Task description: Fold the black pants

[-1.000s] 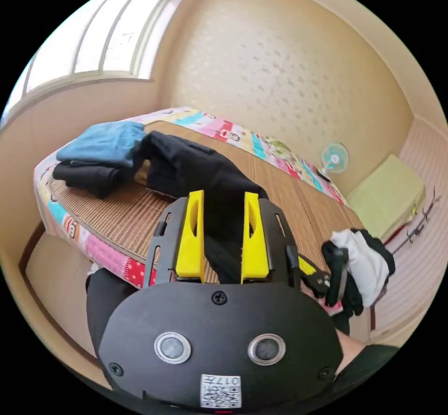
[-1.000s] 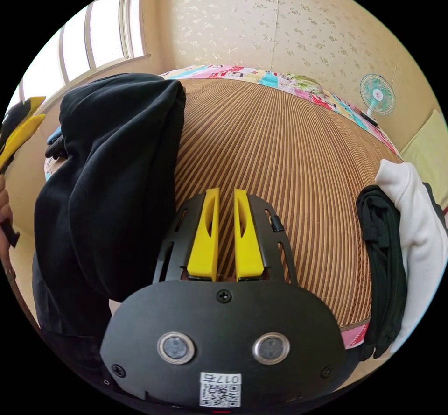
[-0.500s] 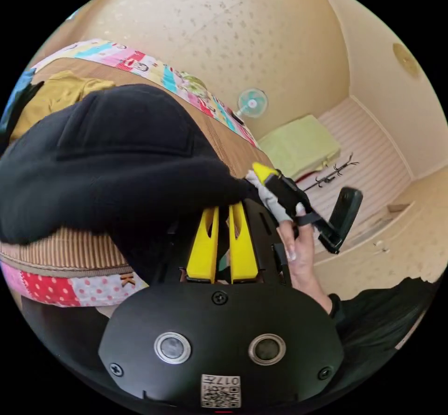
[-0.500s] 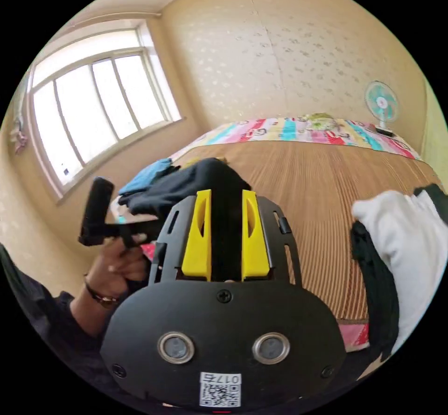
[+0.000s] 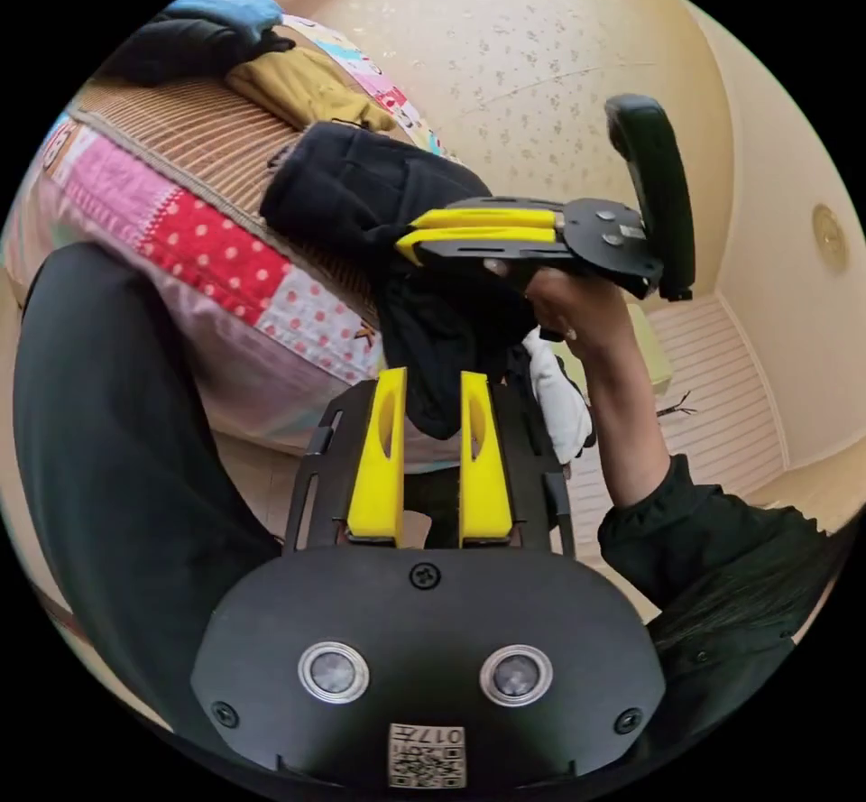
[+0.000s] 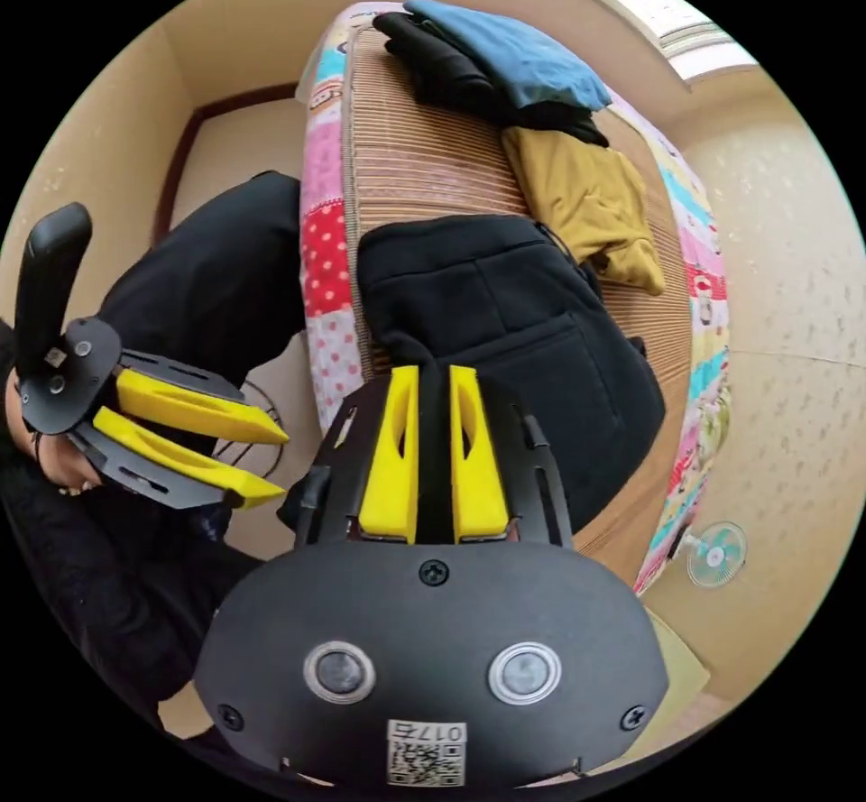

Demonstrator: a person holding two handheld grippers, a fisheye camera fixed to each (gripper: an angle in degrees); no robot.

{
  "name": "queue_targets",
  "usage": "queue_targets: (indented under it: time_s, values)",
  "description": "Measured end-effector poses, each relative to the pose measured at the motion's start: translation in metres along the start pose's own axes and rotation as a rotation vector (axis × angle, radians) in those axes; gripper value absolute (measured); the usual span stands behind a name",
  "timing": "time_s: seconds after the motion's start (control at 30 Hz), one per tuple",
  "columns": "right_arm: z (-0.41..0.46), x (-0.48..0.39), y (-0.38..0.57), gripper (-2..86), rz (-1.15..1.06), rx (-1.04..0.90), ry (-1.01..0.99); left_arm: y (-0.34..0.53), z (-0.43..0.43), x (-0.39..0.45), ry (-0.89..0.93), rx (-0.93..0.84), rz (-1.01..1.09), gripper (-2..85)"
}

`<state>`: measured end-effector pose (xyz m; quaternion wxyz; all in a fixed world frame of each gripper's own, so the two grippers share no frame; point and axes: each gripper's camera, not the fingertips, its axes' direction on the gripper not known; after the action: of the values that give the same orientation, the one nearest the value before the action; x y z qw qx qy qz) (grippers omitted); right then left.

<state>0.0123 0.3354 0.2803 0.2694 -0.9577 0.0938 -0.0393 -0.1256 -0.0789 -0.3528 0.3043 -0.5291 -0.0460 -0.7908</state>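
The bed (image 6: pixel 336 152) has a striped mat (image 6: pixel 415 143). On the mat lie the black pants (image 6: pixel 523 342), near a yellow top (image 6: pixel 586 198) and a blue pile (image 6: pixel 514 53).

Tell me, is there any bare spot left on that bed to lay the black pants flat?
Yes. In the right gripper view the striped mat lies bare between the black pants and the stacked clothes, toward the patchwork bed edge. It is crowded on the other side, where the mustard garment lies right beside the pants.
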Motion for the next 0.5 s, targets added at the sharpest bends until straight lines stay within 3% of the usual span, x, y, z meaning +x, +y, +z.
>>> queue_targets:
  time_s: [0.13, 0.27, 0.4, 0.5]
  values:
    - [-0.077, 0.028, 0.056, 2.3, 0.348, 0.396, -0.081, -0.003, -0.022, -0.015, 0.049, 0.076, -0.062, 13.4]
    - [-0.171, 0.047, 0.155, 1.2, 0.601, 0.723, 0.041, -0.011, -0.025, 0.0, -0.022, 0.17, -0.08, 20.4]
    - [-0.242, 0.023, 0.232, 0.8, 0.631, 0.952, 0.121, -0.014, -0.02, 0.027, -0.02, 0.253, -0.064, 24.2]
    - [-0.295, -0.005, 0.29, 0.6, 0.631, 1.081, 0.165, -0.006, -0.05, 0.057, 0.144, 0.492, 0.076, 24.2]
